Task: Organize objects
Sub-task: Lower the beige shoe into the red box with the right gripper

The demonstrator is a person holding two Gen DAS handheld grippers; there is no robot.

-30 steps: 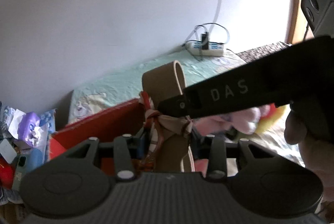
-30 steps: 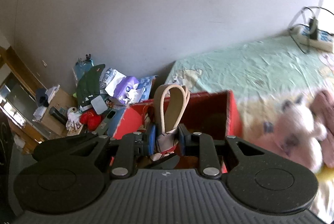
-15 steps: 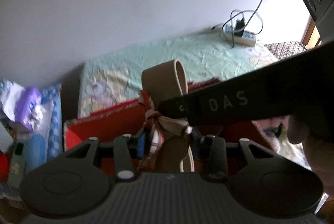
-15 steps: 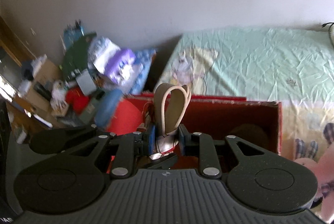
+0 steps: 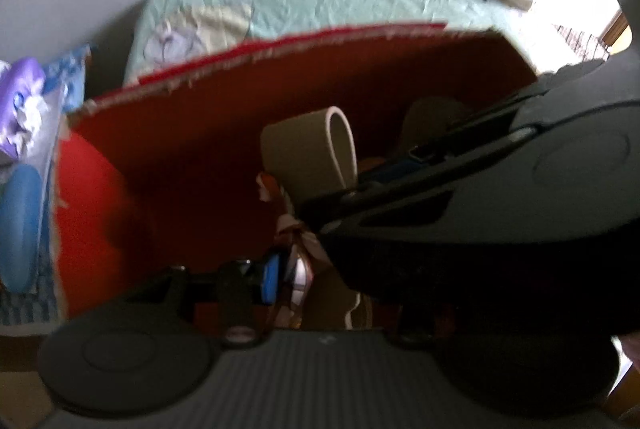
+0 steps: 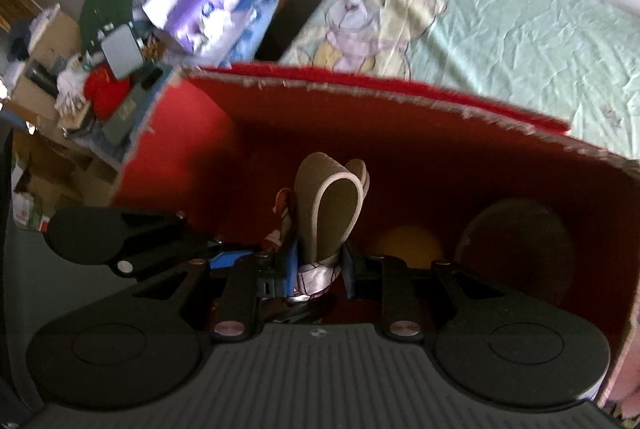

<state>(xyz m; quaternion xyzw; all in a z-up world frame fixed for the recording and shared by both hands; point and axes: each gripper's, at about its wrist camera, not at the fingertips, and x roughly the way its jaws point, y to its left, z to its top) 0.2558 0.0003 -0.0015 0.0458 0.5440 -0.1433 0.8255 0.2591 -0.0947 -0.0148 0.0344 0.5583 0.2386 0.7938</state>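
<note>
Both grippers, left point(image 5: 298, 279) and right point(image 6: 318, 269), pinch one tan plush toy point(image 6: 326, 213) (ribbon-tied) between narrowly parted fingers, over the red box point(image 6: 400, 101); bed point(image 6: 520, 29) at one o'clock.

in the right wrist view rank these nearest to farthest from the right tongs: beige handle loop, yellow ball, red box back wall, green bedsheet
1. Beige handle loop: clamped between the right tongs, sticking up from them.
2. Yellow ball: inside the box, just right of the tongs.
3. Red box back wall: behind the loop.
4. Green bedsheet: beyond the box, upper right.
</note>
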